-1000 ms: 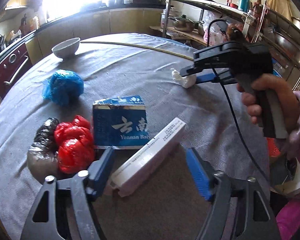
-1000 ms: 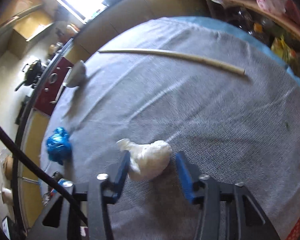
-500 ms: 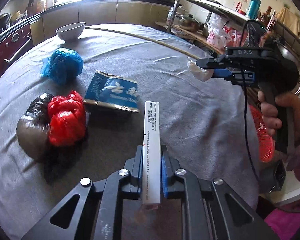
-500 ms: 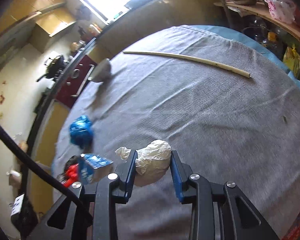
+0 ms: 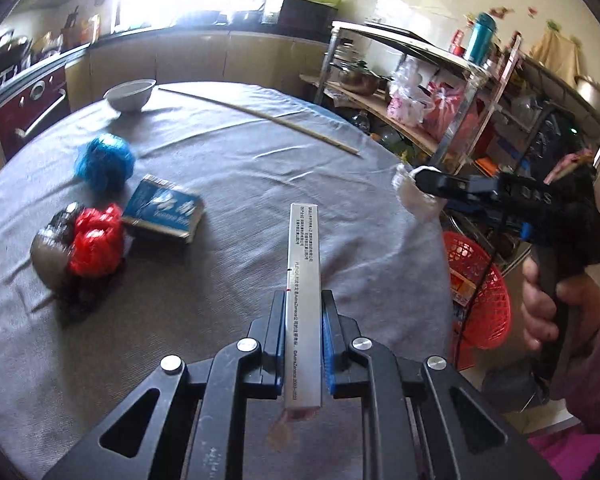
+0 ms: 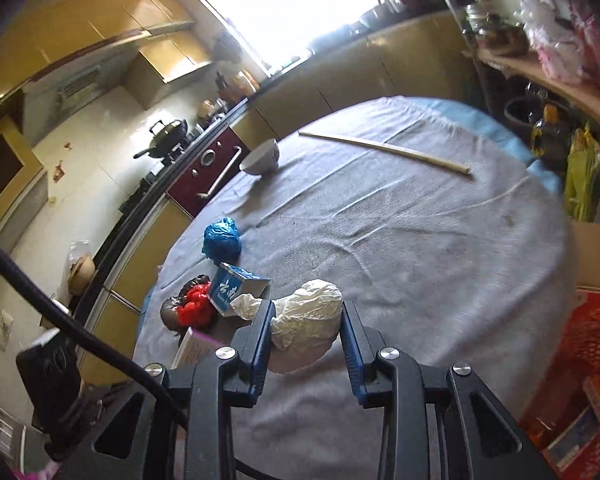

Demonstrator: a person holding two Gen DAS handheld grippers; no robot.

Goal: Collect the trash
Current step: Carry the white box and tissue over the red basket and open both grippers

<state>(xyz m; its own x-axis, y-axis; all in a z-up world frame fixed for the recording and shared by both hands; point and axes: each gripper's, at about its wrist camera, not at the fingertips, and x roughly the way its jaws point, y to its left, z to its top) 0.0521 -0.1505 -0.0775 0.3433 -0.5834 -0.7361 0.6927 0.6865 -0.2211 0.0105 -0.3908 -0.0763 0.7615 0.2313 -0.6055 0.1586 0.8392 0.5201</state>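
Note:
My left gripper (image 5: 303,312) is shut on a long white box (image 5: 303,264) and holds it above the grey-clothed round table (image 5: 240,176). My right gripper (image 6: 306,320) is shut on a crumpled white bag (image 6: 308,316), lifted near the table's right edge; it also shows in the left wrist view (image 5: 414,196). On the table lie a blue bag (image 5: 105,162), a blue carton (image 5: 163,214), a red bag (image 5: 96,240) and a dark bag (image 5: 52,246). A red mesh basket (image 5: 480,292) stands on the floor beside the table.
A white bowl (image 5: 130,94) and a long thin stick (image 5: 260,118) lie at the table's far side. Metal shelves (image 5: 440,92) with pots and bags stand to the right. Kitchen counters (image 5: 140,52) run behind. A cardboard box (image 6: 596,256) sits right of the table.
My left gripper closed on the white box and lifted it off the table. My right gripper closed on the white bag and carried it up toward the table's right edge.

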